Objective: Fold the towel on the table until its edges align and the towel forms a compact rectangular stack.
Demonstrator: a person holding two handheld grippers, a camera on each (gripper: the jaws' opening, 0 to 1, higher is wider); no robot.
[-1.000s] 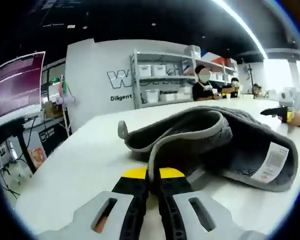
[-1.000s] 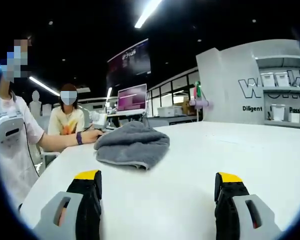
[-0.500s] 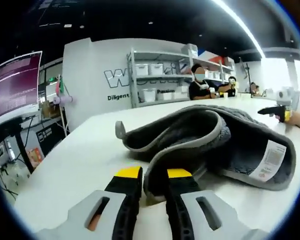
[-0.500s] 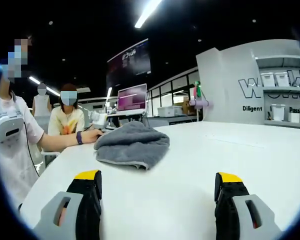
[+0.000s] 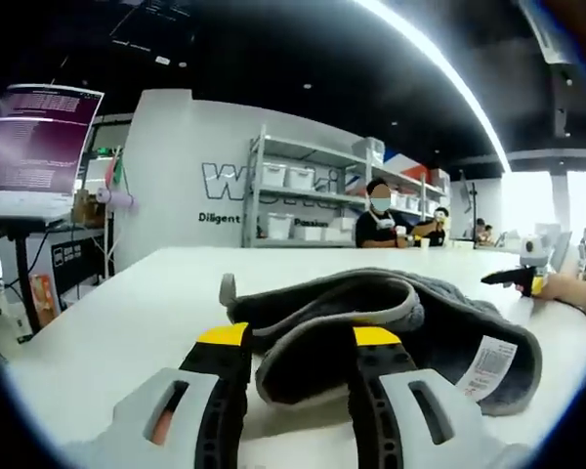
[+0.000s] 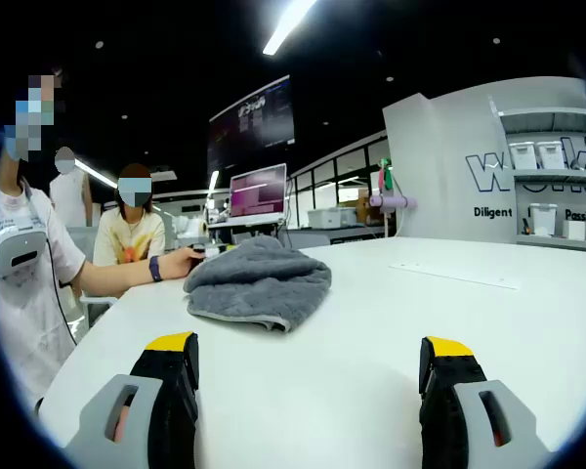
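Observation:
A grey towel [image 5: 371, 308] with a pale trim lies loosely folded on the white table [image 5: 107, 313], a white label [image 5: 485, 366] showing at its right end. My left gripper [image 5: 301, 337] is open, and the towel's near folded edge bulges into the gap between its jaws. At the far right a hand holds the right gripper [image 5: 513, 278] above the table. In the right gripper view the same towel [image 6: 259, 283] sits as a rumpled heap further off on the table [image 6: 391, 322]. My right gripper [image 6: 311, 344] is open wide with nothing in it.
A seated person's hand [image 6: 179, 262] rests on the table beside the towel, and another person stands at the left edge. A paper sheet [image 6: 454, 276] lies on the table. Shelves with bins [image 5: 293, 200], a monitor [image 5: 39, 147] and more people stand beyond the table.
My left gripper went from shut on the towel's edge to open, letting the edge go. The left view tilted and drew back slightly. The right gripper stayed still.

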